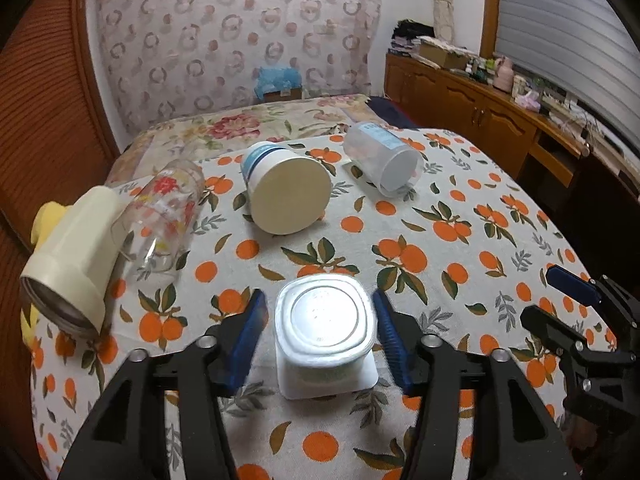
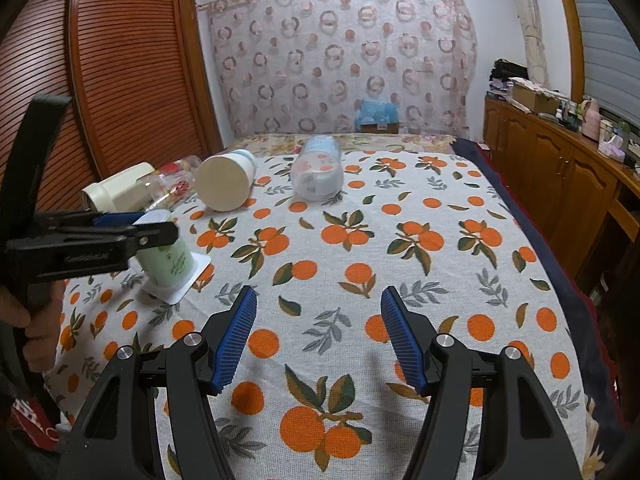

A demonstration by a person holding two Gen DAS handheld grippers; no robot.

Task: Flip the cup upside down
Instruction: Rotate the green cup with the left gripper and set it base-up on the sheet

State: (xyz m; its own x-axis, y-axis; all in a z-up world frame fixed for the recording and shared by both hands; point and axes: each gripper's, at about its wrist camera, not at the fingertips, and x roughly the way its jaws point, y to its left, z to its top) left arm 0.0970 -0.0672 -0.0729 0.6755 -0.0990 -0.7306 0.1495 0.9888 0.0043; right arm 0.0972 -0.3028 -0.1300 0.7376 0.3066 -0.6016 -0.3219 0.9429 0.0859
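A small white and green plastic cup (image 1: 325, 336) stands upside down on its square rim on the orange-print cloth. It also shows in the right wrist view (image 2: 170, 258). My left gripper (image 1: 320, 332) is open with its blue pads on either side of the cup, not touching it. In the right wrist view the left gripper (image 2: 132, 226) sits over the cup. My right gripper (image 2: 319, 336) is open and empty above bare cloth to the cup's right, and its fingers (image 1: 572, 286) show at the right edge of the left wrist view.
Several cups lie on their sides farther back: a cream flask (image 1: 70, 256), a flowered glass (image 1: 164, 220), a cream and blue cup (image 1: 286, 188) and a clear plastic cup (image 1: 382, 158). A wooden cabinet (image 1: 480, 116) stands right of the table. A wooden shutter door (image 2: 120, 80) stands left.
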